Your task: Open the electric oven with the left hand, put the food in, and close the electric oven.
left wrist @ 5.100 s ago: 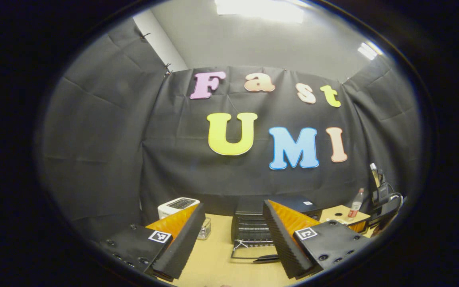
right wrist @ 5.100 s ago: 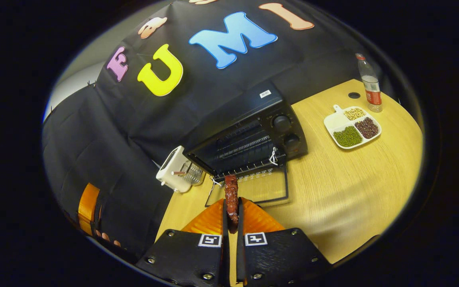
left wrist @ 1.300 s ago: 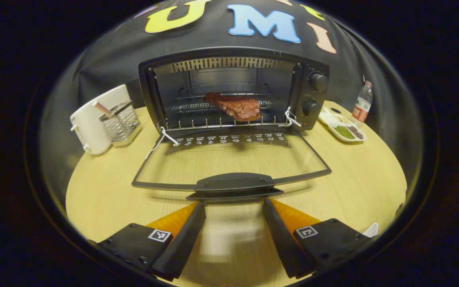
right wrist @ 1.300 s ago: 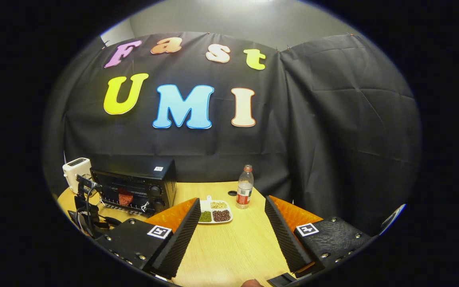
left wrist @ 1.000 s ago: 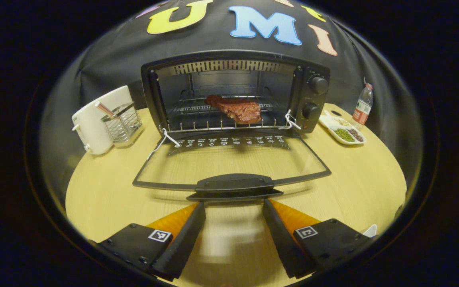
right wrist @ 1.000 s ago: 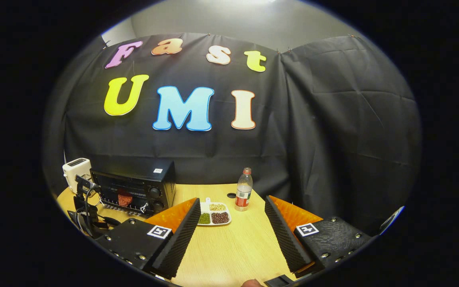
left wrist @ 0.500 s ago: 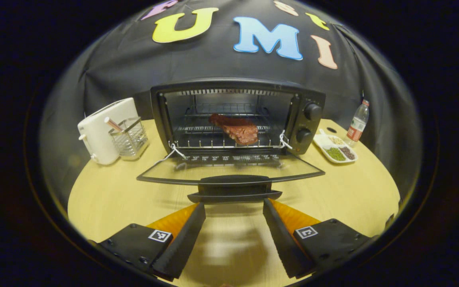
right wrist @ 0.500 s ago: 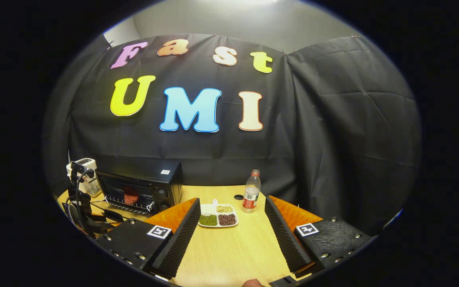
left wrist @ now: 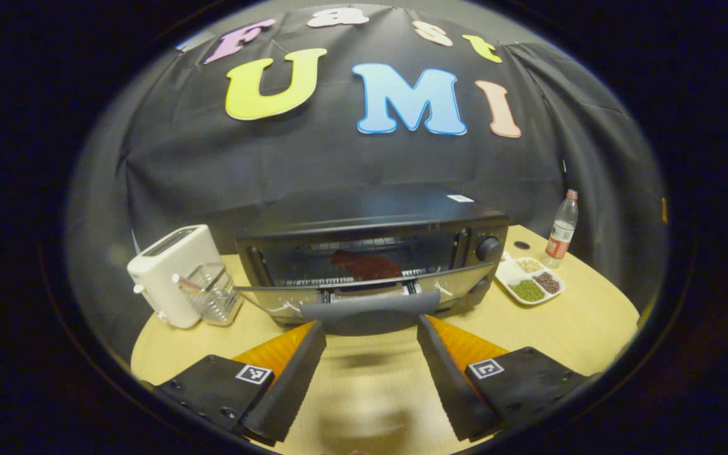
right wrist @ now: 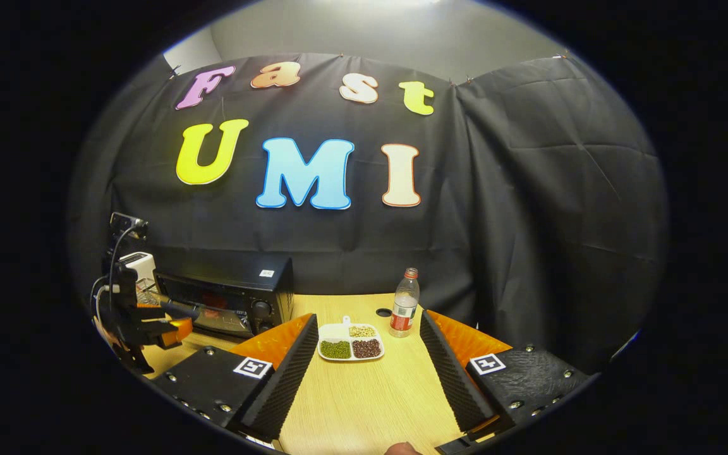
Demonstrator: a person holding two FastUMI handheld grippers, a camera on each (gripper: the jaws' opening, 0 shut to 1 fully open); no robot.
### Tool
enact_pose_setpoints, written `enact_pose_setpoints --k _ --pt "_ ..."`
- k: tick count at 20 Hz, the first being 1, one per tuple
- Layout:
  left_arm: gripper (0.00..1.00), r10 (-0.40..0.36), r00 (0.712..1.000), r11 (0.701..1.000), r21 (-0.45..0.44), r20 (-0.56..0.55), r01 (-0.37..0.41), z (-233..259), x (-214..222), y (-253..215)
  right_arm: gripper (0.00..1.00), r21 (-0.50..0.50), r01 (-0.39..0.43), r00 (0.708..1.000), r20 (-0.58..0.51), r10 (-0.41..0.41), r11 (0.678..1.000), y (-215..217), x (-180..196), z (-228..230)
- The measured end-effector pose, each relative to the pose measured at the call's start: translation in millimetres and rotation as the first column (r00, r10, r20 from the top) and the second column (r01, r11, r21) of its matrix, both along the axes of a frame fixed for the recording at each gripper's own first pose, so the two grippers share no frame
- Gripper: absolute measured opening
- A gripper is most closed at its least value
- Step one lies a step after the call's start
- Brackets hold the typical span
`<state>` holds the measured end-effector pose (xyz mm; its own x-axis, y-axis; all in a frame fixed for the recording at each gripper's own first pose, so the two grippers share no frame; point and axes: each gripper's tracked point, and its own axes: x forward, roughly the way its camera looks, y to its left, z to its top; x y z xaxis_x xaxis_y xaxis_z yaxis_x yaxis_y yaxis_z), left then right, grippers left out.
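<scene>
Wood-grain table (left wrist: 579,316) — matt; glass oven door (left wrist: 364,268)

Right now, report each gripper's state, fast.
Left gripper: open, holding nothing, its fingers spread under the oven door handle.
Right gripper: open, holding nothing, above the table.

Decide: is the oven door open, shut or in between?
In between: the oven door tilts partly up, a gap left at its top edge, meat visible inside.

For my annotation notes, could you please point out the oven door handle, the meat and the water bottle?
oven door handle (left wrist: 370,311): left gripper view, middle of the bar.
meat (left wrist: 364,265): left gripper view, its centre, behind the door glass.
water bottle (right wrist: 404,308): right gripper view, on the label band.
</scene>
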<state>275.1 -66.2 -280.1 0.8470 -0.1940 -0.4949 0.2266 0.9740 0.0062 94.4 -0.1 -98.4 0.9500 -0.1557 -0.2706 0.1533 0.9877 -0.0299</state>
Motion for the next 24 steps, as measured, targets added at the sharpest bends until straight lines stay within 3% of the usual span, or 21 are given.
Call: enact_pose_setpoints --k 4,9,12,13,14,21,22,23,24 --pt "0.97 0.018 0.997 0.999 -0.045 0.072 -0.015 30 25 2 0.98 0.002 0.003 1.0 0.009 -0.003 1.0 2 -2 4" --pt "0.97 0.021 0.981 0.998 -0.069 0.194 -0.008 90 5 -4 0.98 0.036 -0.037 0.998 0.056 0.035 0.999 6 -3 19" --pt "1.0 0.066 0.961 0.996 -0.073 0.268 -0.049 137 -27 -4 0.98 0.062 -0.104 0.992 0.078 0.099 0.993 6 -8 27" --pt "0.91 0.086 0.953 0.995 -0.082 0.292 -0.065 154 -40 -5 0.98 0.067 -0.127 0.989 0.091 0.12 0.99 4 -12 34" --pt "1.0 0.107 0.945 0.992 -0.09 0.309 -0.083 168 -54 -5 0.98 0.064 -0.147 0.985 0.104 0.14 0.987 0 -15 38" --pt "1.0 0.211 0.906 0.977 -0.095 0.368 -0.188 222 -154 -5 0.98 0.079 -0.255 0.954 0.184 0.237 0.964 -18 -48 67" --pt "0.91 0.214 0.902 0.977 -0.09 0.375 -0.195 228 -168 -5 0.98 0.079 -0.262 0.951 0.191 0.243 0.962 -21 -53 71" --pt "1.0 0.216 0.9 0.976 -0.088 0.38 -0.197 237 -176 -3 0.98 0.08 -0.266 0.949 0.199 0.246 0.961 -23 -59 75" --pt "1.0 0.212 0.898 0.977 -0.087 0.386 -0.193 242 -187 -4 0.98 0.082 -0.268 0.947 0.207 0.247 0.96 -24 -64 79"
